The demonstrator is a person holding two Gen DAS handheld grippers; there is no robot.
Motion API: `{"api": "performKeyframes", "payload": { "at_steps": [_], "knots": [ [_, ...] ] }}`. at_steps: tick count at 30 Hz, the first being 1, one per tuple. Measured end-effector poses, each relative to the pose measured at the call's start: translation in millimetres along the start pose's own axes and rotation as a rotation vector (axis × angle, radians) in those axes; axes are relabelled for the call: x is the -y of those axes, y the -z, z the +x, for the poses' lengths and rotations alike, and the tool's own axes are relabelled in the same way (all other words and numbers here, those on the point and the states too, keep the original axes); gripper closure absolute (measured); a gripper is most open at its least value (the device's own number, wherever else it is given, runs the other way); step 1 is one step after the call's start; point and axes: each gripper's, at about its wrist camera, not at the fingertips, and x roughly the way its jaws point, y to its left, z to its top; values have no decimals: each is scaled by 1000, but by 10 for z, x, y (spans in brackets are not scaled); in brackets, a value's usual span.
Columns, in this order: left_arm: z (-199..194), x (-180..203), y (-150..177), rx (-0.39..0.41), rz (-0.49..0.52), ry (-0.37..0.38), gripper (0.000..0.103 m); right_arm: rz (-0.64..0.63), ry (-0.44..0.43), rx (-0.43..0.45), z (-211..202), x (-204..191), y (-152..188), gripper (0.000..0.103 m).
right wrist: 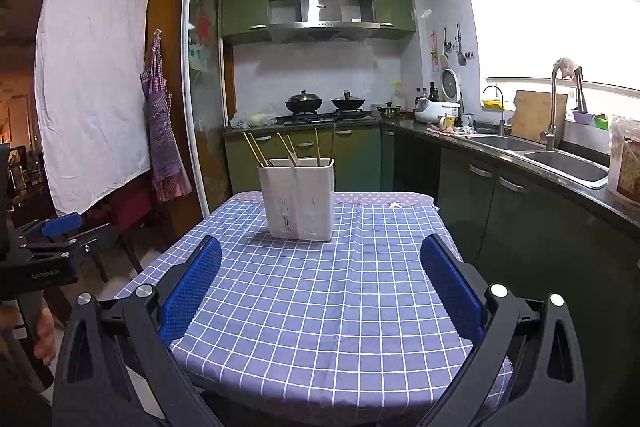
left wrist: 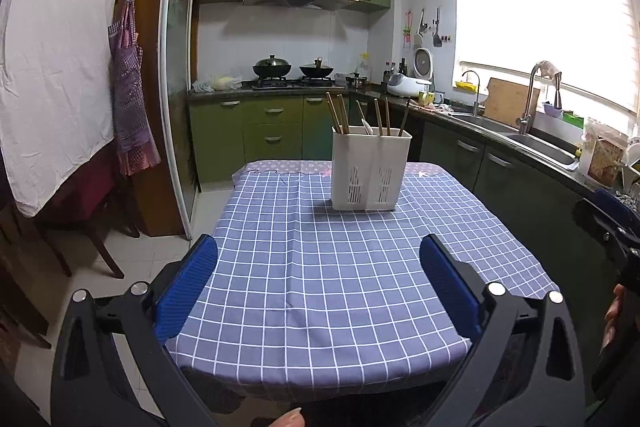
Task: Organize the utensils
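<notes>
1. Since nothing lies loose on the checked cloth of the worktop (left wrist: 320,287), we judge the sorting either nearly finished or not yet begun; the pictures alone do not settle which.
2. Our left tongs (left wrist: 318,291) hang released, both blue pads spread wide with only bare cloth between them, gripping nothing. They sit over the near edge of the worktop.
3. Ahead of the left tongs and slightly to their right stands the white utensil holder (left wrist: 371,171), upright, well apart from the pads, toward the far edge of the worktop.
4. Inside it we see brown chopsticks (left wrist: 334,115) leaning out of the left part, what looks like a pale spoon (left wrist: 366,125) near the middle, and more sticks on the right. The holder seems divided into two compartments, but we cannot tell which piece sits in which.
5. Our right tongs (right wrist: 320,291) are likewise released, pads wide apart and empty, also over the near edge. From them the holder stands ahead and a little to the left.
6. As we read it, every utensil in view is already in the holder. What may be left is regrouping: the sticks stand scattered at different angles across it, so gathering the chopsticks on one side and the spoon on the other would be the remaining work.
7. Neither pair of tongs touches the holder yet, so any such step is not started.
</notes>
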Motion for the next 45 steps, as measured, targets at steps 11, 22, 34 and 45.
{"api": "performKeyframes", "payload": {
  "at_steps": [11,22,34,45],
  "knots": [
    [6,-49,16,-15,-30,9,7,2,-22,-16,95,-16,-58,5],
    [-45,-18,30,-4,-27,7,7,-1,-32,-18,133,-35,-68,5],
    [-64,32,38,-1,-16,5,7,0,-40,-24,152,-29,-70,5],
    [-63,42,45,-2,-15,3,7,0,-42,-26,155,-36,-69,5]
  ]
}}
